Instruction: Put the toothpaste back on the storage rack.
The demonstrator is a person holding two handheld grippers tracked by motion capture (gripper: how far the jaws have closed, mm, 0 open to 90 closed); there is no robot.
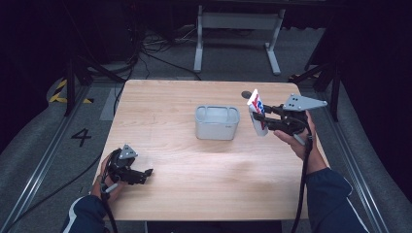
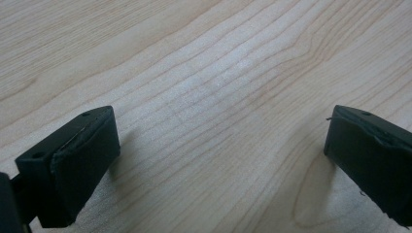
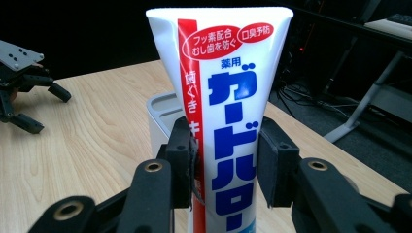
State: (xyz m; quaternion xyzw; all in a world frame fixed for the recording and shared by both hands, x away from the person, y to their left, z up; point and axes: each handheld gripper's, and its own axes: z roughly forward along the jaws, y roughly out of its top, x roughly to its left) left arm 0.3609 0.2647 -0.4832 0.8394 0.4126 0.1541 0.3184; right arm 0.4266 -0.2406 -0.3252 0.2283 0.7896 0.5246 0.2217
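Toothpaste tube (image 3: 228,121) upright, clamped mid-body in right gripper (image 1: 266,121), held above table (image 1: 194,184) at 3 o'clock of grey bin (image 1: 217,122), just beside it. Left gripper (image 1: 141,175) at 7 o'clock on tabletop, jaws spread wide, grasping nothing.

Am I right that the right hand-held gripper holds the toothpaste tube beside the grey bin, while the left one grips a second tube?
Not quite. The left hand-held gripper is open and holds nothing, as the left gripper view shows. The right hand-held gripper does hold the toothpaste tube beside the grey bin.
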